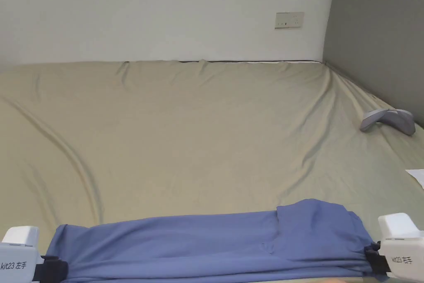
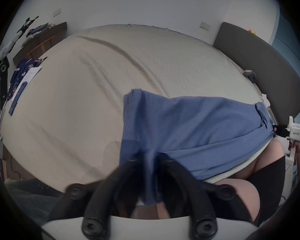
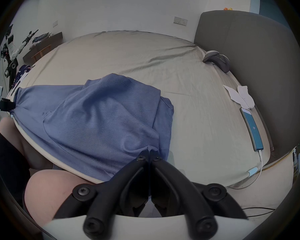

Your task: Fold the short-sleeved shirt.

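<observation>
- The soft blue knit short-sleeved shirt (image 1: 207,242) lies as a long band along the near edge of the bed, spanning the whole stretch between the two pairs of jaws
- The left gripper (image 2: 150,160) has its jaws closed on a bunched end of the shirt; cloth hangs down between them
- The right gripper (image 3: 149,152) has its jaws pressed narrow together, pinching a small gather at the other end
- Beyond both pairs of jaws the wide olive-beige bed sheet (image 1: 198,130) runs to the wall, creased in long ridges
- Well off to the outer side of the right jaws lie a slim blue phone on a white cable (image 3: 251,131) and white paper cut-outs (image 3: 241,96)
- Risk: the right pinch looks thin, so a hard pull could slip the cloth out and drop that end
- Risk: part of the shirt hangs over the mattress edge below the jaws; uneven lifting could drag it off the bed
- Risk: the folded-over sleeve near the right jaws may bunch, leaving a crooked fold
</observation>
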The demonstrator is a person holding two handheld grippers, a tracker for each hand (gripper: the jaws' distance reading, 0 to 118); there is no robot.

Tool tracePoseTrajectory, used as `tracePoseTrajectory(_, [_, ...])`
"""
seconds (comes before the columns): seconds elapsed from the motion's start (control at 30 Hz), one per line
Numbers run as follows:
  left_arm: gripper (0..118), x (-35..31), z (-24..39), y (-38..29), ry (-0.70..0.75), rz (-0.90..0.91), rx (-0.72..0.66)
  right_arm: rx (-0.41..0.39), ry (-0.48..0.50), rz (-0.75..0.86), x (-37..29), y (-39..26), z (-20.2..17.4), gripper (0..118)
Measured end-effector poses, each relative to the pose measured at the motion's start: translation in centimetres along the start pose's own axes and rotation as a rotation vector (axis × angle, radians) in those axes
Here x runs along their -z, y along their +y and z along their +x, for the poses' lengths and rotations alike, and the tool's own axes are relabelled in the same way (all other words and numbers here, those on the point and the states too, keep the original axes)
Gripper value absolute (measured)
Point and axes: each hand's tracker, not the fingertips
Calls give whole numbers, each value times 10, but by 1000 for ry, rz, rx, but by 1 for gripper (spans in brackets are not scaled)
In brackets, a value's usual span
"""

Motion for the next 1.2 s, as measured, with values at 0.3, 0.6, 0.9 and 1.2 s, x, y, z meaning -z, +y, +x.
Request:
tracePoseTrajectory(0.3, [90,-113,10,30,-56,376,-99,123,-98,424,-95,37,-15,100])
tracePoseTrajectory(0.6, [0,-153,34,18,-111,526,30,4,-41,661,-131,75,-96,3])
tracePoseTrajectory(0.9, [0,-89,-43,32,-325,295,-144,-71,20,611,-114,78,-127,3])
tracePoseTrajectory(1.2, [86,12,-133,31,-617,-21,-446,-102,8,489,-93,67,-129,3])
